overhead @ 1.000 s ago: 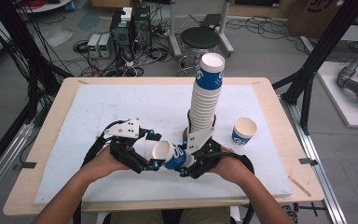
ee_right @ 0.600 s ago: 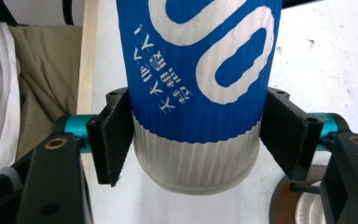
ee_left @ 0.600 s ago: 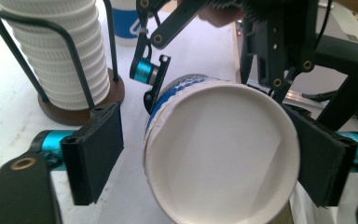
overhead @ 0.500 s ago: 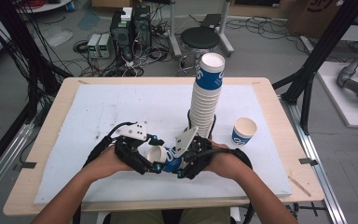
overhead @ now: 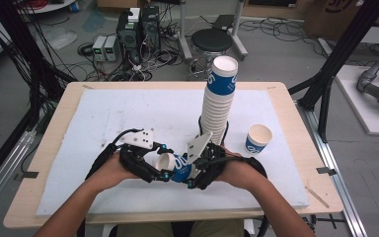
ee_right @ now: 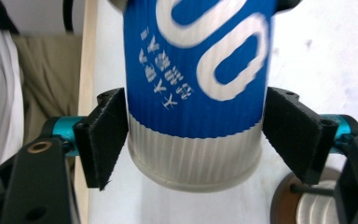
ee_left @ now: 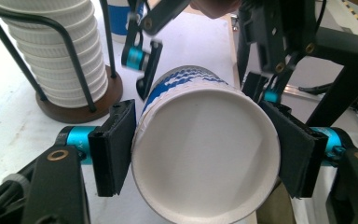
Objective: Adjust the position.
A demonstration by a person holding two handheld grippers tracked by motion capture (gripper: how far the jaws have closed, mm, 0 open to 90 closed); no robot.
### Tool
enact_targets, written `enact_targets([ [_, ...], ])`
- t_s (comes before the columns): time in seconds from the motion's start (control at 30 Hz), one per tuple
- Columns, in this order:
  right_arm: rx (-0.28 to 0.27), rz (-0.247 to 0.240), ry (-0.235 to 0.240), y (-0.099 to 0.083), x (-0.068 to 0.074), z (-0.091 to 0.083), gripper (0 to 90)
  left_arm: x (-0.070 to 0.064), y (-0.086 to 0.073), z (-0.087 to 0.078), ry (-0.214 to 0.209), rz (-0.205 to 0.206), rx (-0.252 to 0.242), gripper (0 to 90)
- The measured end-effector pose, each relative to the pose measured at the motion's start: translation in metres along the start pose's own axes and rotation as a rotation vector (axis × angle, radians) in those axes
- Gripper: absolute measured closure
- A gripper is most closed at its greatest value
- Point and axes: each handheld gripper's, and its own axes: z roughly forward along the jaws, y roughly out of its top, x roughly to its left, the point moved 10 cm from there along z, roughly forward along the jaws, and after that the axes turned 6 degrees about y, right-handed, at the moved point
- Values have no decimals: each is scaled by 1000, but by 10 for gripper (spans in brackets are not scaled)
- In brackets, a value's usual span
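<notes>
Paper cup lies sideways above near middle of table, between both tongs. Left tongs pinch rim end, right tongs pinch base end. I judge this a handover: I squeeze gently, not crush rim, one side opens only when other grip is sure.

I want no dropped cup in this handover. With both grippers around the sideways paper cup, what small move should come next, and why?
Probably the right gripper should ease open. The left gripper already clamps the paper cup at its rim end, both jaws against the wall, while the right gripper's jaws flank its base end. Freeing the base would likely leave the cup to the left gripper alone.
</notes>
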Motion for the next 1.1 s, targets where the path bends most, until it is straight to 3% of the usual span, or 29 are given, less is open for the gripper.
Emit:
enact_targets([
  [0.17, -137, 21, -20, 6, -3, -13, 210, 2, -1, -3, 5, -23, -56, 298],
  [0.37, -334, 91, -28, 6, -4, -25, 209, 5, -4, -7, 12, -42, -122, 298],
  [0.73, -606, 202, -91, -6, -9, -42, 203, 12, -9, -14, 33, -75, -267, 298],
  [1.1, -637, 235, -111, -22, -5, -37, 203, 11, -13, -16, 34, -89, -367, 298],
])
